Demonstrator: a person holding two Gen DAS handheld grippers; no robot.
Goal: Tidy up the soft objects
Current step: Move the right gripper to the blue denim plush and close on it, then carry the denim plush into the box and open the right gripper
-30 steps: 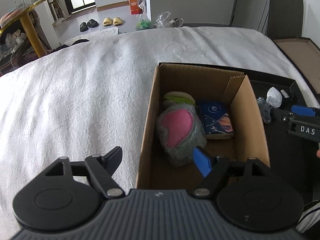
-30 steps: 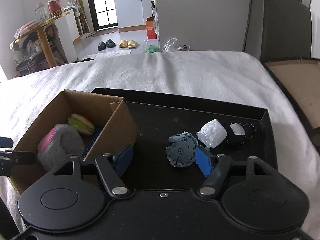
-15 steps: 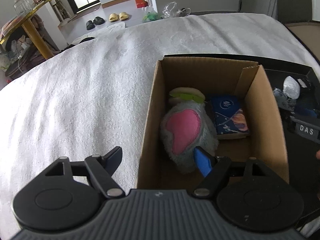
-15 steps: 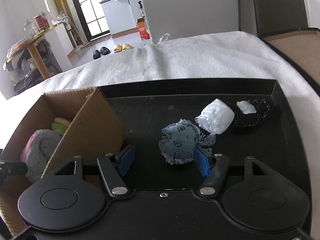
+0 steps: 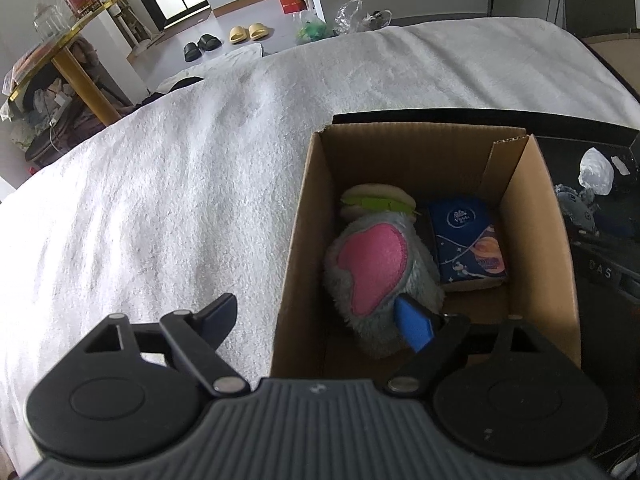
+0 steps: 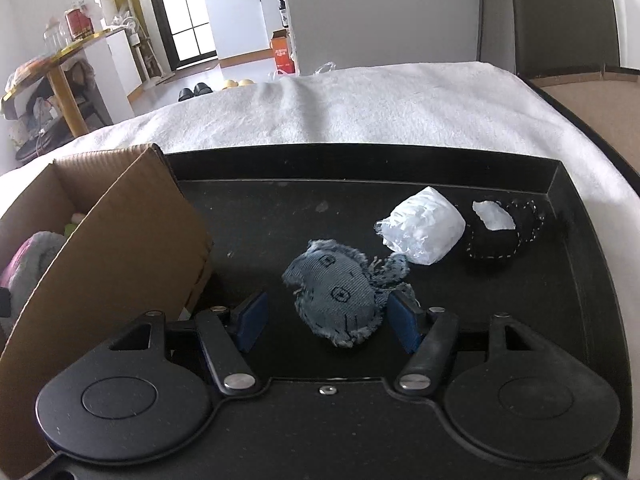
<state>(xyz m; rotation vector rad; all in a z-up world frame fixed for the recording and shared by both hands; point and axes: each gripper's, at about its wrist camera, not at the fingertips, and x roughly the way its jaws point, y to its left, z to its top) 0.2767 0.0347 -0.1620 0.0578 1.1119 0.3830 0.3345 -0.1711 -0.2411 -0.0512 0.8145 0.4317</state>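
Note:
A cardboard box (image 5: 532,240) holds a grey plush with a pink patch (image 5: 376,272), a burger plush (image 5: 376,198) and a blue tissue pack (image 5: 466,240). My left gripper (image 5: 316,312) straddles the box's left wall, one finger over the towel and one inside by the grey plush. Its jaws are opening and grip nothing. On the black tray (image 6: 400,168) lies a frayed denim toy (image 6: 336,288). My right gripper (image 6: 327,320) is low around it with jaws closing. The left pad is clear of the cloth. Beyond lie a white crumpled packet (image 6: 424,232) and a black stitched pouch (image 6: 504,236).
The box (image 6: 120,248) stands in the tray's left end, close to my right gripper's left finger. A white towel (image 5: 160,200) covers the surface around the tray. A tan panel (image 6: 592,100) lies at the far right. A gold-edged table (image 6: 60,64) stands on the floor behind.
My right gripper has sunk toward the tray, so the denim toy now sits between its fingers, which stand slightly narrower. My left gripper has edged forward over the box and spread wider.

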